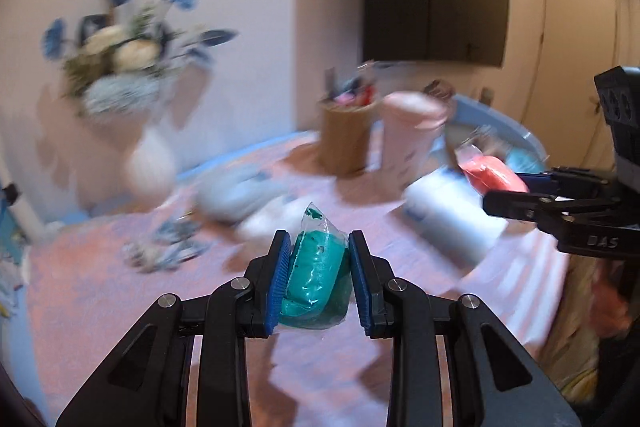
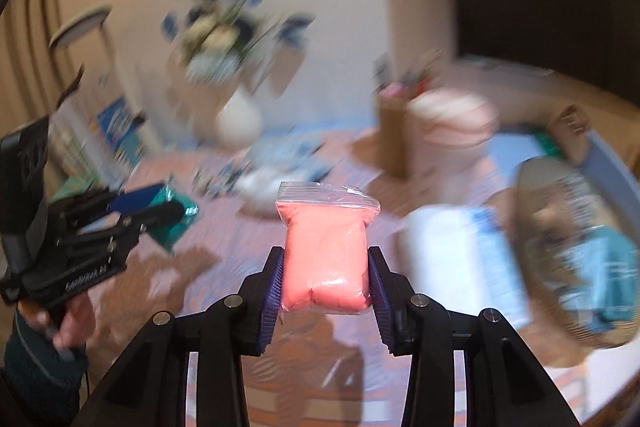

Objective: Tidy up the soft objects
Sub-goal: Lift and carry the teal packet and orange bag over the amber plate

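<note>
Teal putty in a clear bag is being pinched between my left fingers; my right fingers are pinching a pink bag. Both are hanging above the worktop, so sorting them into the basket beyond my right fingers remains.

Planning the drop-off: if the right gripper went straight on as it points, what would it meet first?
Probably the white crumpled item on the pink tablecloth, beyond the pink bag that the right gripper holds; blur leaves depth unclear.
</note>
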`<action>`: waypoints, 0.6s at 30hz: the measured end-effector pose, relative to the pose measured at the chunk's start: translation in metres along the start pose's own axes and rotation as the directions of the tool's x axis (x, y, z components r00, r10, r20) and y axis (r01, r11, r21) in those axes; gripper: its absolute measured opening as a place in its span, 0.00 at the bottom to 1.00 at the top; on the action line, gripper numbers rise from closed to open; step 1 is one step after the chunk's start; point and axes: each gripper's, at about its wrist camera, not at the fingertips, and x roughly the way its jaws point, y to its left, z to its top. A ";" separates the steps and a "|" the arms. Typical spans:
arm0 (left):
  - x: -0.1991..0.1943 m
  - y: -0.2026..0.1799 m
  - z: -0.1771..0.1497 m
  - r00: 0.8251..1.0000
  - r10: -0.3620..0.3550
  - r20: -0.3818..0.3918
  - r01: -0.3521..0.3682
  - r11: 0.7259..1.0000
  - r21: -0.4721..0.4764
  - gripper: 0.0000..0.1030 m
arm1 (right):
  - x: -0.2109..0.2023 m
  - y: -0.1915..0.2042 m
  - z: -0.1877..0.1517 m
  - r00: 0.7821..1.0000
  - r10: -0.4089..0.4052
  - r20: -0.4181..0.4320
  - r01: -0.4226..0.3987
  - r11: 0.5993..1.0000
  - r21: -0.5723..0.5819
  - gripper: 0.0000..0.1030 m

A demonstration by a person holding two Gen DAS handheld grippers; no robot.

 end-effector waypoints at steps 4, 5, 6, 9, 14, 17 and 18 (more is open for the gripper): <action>0.009 -0.050 0.035 0.994 -0.100 0.041 0.099 0.995 0.007 0.26 | -0.030 -0.049 0.020 0.993 -0.100 0.057 0.096 0.992 0.077 0.38; 0.013 -0.066 0.049 0.989 -0.138 0.052 0.137 0.990 0.013 0.26 | -0.035 -0.060 0.023 0.990 -0.123 0.068 0.116 0.988 0.098 0.38; 0.016 -0.076 0.057 0.986 -0.159 0.057 0.158 0.987 0.018 0.26 | -0.044 -0.078 0.028 0.984 -0.157 0.081 0.145 0.980 0.133 0.38; 0.033 -0.114 0.091 0.975 -0.211 0.074 0.208 0.977 0.040 0.26 | -0.061 -0.128 0.037 0.960 -0.269 0.077 0.242 0.936 0.257 0.39; 0.083 -0.169 0.119 0.959 -0.283 0.010 0.282 0.958 0.040 0.26 | -0.067 -0.205 0.035 0.930 -0.367 0.004 0.328 0.834 0.445 0.39; 0.115 -0.193 0.117 0.953 -0.302 -0.032 0.303 0.953 0.033 0.26 | -0.062 -0.230 0.031 0.924 -0.380 -0.042 0.354 0.810 0.467 0.39; 0.127 -0.201 0.114 0.949 -0.309 -0.052 0.311 0.950 0.034 0.26 | -0.059 -0.237 0.030 0.920 -0.386 -0.059 0.368 0.807 0.463 0.39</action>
